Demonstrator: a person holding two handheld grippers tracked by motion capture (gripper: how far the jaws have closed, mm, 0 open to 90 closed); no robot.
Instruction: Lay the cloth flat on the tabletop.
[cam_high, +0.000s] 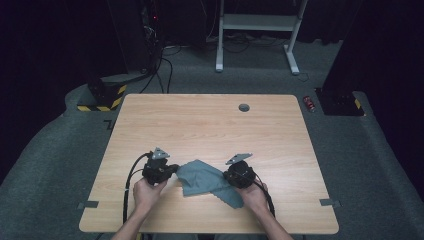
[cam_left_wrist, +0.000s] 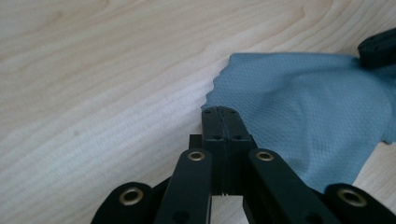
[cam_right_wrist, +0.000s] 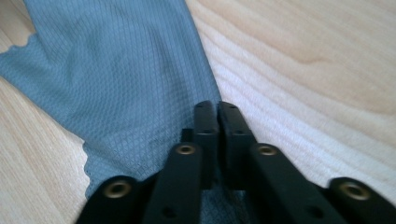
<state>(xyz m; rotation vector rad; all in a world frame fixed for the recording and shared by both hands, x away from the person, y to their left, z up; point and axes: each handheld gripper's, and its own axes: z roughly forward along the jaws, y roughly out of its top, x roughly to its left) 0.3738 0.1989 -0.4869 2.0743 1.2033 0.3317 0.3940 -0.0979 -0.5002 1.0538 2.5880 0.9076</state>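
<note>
A pale wooden desk (cam_high: 210, 125) stood on grey carpet in a dark room. At its seven o'clock, the left gripper (cam_high: 172, 170) had its jaws pressed together at the cloth's edge. The grey-blue cloth (cam_high: 202, 179) lay rumpled near the front edge, its long axis running from ten to four o'clock. The right gripper (cam_high: 227, 176), jaws together, met its right side.

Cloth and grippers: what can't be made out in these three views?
- Left gripper view: whether the shut jaws pinch the cloth; the jaws cover the spot.
- Right gripper view: the same; the cloth's near end runs under the jaws.
- High view: cloth edges, hidden under both grippers.
</note>
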